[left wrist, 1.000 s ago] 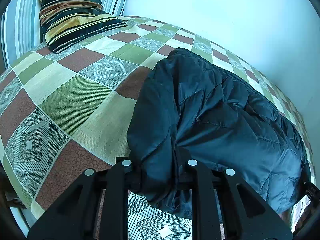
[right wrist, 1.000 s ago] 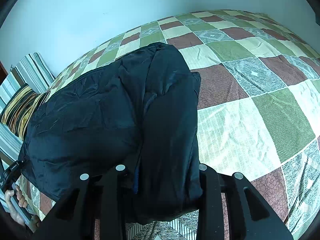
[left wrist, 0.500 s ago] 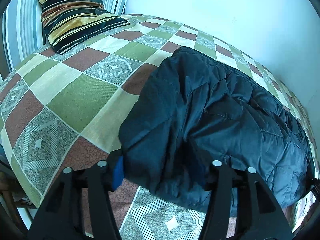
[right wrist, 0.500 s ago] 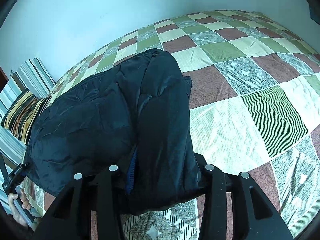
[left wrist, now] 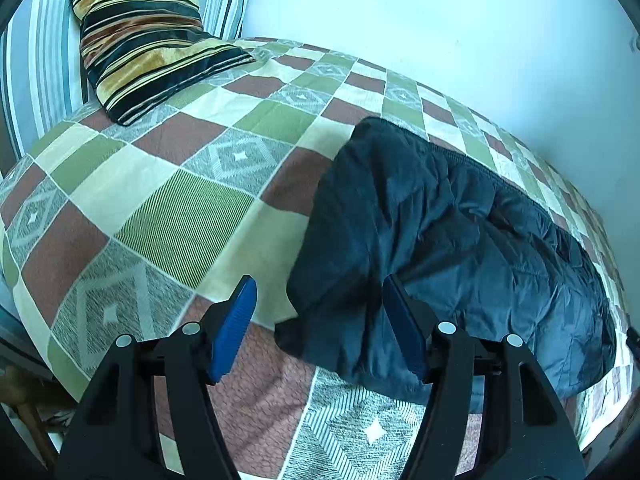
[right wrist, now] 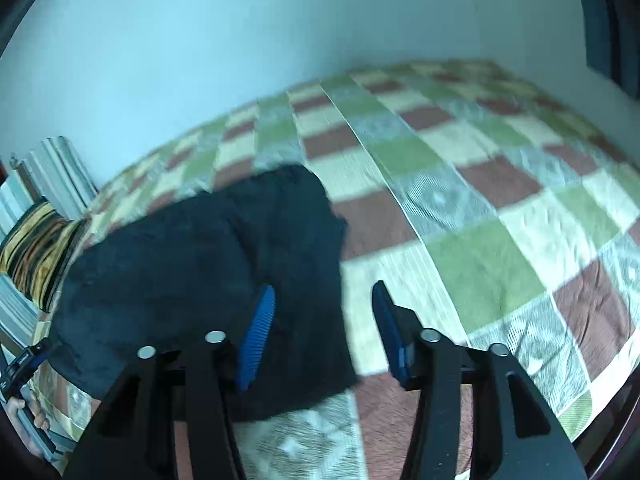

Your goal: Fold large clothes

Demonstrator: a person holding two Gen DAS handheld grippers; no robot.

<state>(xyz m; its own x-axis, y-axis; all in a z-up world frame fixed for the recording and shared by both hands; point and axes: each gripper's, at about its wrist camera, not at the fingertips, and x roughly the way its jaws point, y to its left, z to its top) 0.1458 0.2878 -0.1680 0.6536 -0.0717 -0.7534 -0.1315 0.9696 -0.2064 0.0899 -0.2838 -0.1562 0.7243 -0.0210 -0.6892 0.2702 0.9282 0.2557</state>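
Note:
A dark navy puffer jacket (left wrist: 448, 248) lies folded on the patchwork bedspread (left wrist: 168, 216). My left gripper (left wrist: 318, 300) is open and empty, raised just before the jacket's near left corner, blue pads (left wrist: 234, 328) showing. In the blurred right wrist view the jacket (right wrist: 208, 272) lies to the left. My right gripper (right wrist: 324, 304) is open and empty over the jacket's near right edge, blue pads (right wrist: 258, 332) showing.
A striped gold and black cushion (left wrist: 148, 40) leans at the head of the bed against a striped pillow (left wrist: 36, 52). A pale wall (left wrist: 440, 20) runs along the far side. The other hand and gripper show at the left edge (right wrist: 24, 376).
Both grippers opened, let go of the jacket and drew back and up. The jacket now rests on the bed. The right view is blurred by motion.

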